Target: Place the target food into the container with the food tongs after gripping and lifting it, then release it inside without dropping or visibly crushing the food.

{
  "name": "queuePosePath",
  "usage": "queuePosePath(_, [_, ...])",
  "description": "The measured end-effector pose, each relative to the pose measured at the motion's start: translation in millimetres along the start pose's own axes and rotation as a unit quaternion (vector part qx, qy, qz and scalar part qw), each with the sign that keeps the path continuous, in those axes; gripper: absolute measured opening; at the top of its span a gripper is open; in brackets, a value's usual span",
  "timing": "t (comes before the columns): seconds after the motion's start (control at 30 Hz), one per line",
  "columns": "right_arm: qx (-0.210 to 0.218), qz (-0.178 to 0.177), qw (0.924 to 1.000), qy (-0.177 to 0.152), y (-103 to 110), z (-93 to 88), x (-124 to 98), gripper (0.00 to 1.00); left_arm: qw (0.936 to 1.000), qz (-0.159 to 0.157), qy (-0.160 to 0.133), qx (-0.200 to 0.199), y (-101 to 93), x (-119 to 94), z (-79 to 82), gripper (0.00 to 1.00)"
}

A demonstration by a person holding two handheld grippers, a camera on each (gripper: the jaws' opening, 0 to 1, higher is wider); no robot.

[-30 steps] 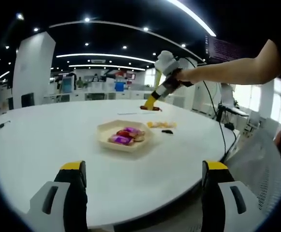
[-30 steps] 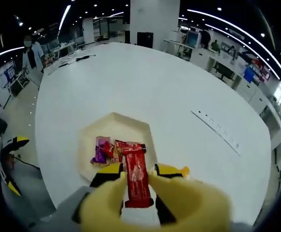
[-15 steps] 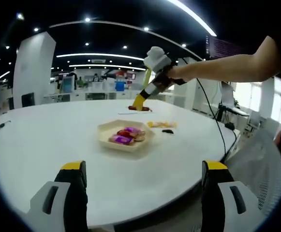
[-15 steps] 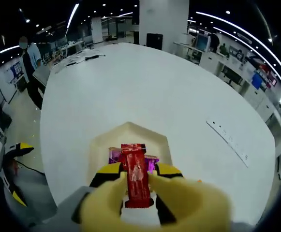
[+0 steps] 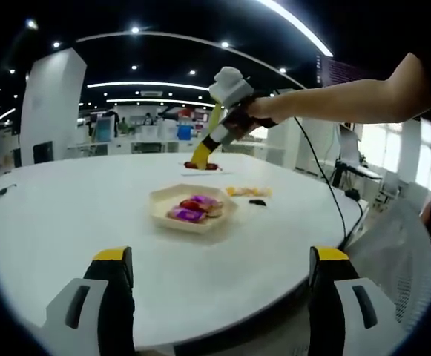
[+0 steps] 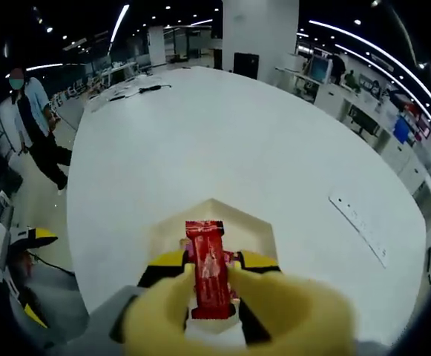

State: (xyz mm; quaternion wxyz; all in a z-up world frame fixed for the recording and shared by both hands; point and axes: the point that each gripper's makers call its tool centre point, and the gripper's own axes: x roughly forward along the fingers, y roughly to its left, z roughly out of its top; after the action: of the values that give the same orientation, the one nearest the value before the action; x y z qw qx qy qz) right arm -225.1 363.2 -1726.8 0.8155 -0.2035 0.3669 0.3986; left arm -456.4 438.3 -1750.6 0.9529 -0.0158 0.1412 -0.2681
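A pale hexagonal tray on the round white table holds several wrapped snacks. Above and behind it, a person's arm carries my right gripper, shut on yellow food tongs that pinch a red snack packet. In the right gripper view the red packet hangs between the tong arms, just above the tray's near rim; my right gripper clamps the tongs. My left gripper stands open over the table's near edge.
Loose yellow snacks and a small dark one lie right of the tray. A cable hangs off the table's right side. A person walks by the table's far left. My left gripper shows low at left.
My right gripper has carried the tongs and red packet leftward and slightly higher in the left gripper view; the tray now lies directly beneath the packet. The left gripper stayed still.
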Motion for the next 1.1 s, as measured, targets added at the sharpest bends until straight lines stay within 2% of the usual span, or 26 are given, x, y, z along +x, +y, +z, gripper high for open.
queuePosePath(0.2, [-0.001, 0.0, 1.0, 0.003, 0.4, -1.6, 1.9, 0.25, 1.0, -0.001, 0.0, 0.0, 0.3, 0.2, 0.2, 0.95])
queuePosePath(0.27, [-0.005, -0.001, 1.0, 0.004, -0.7, -2.2, 3.0, 0.29, 1.0, -0.001, 0.0, 0.0, 0.4, 0.2, 0.3, 0.95])
queuePosePath(0.33, [0.011, 0.001, 0.9999, -0.002, -1.1, -0.6, 2.6, 0.29, 1.0, 0.0, 0.0, 0.0, 0.7, 0.3, 0.8, 0.95])
queuePosePath(0.4, [0.011, -0.003, 0.9999, -0.007, -2.9, 0.5, 1.6, 0.29, 1.0, 0.0, 0.0, 0.0, 0.6, 0.4, 0.9, 0.95])
queuePosePath(0.6, [0.013, -0.004, 0.9999, 0.0, -8.1, -7.4, -1.4, 0.3, 1.0, 0.0, 0.002, 0.0, 0.3, 1.1, 0.5, 0.95])
queuePosePath(0.93, [0.027, -0.021, 0.9994, 0.011, -26.5, -32.7, -11.6, 0.3, 1.0, -0.001, 0.001, 0.001, 0.1, 1.0, 0.9, 0.95])
queuePosePath(1.1, [0.04, -0.03, 0.9984, 0.026, -39.5, -58.5, -17.5, 0.31, 1.0, 0.0, 0.001, 0.0, -0.1, 0.9, 1.1, 0.95])
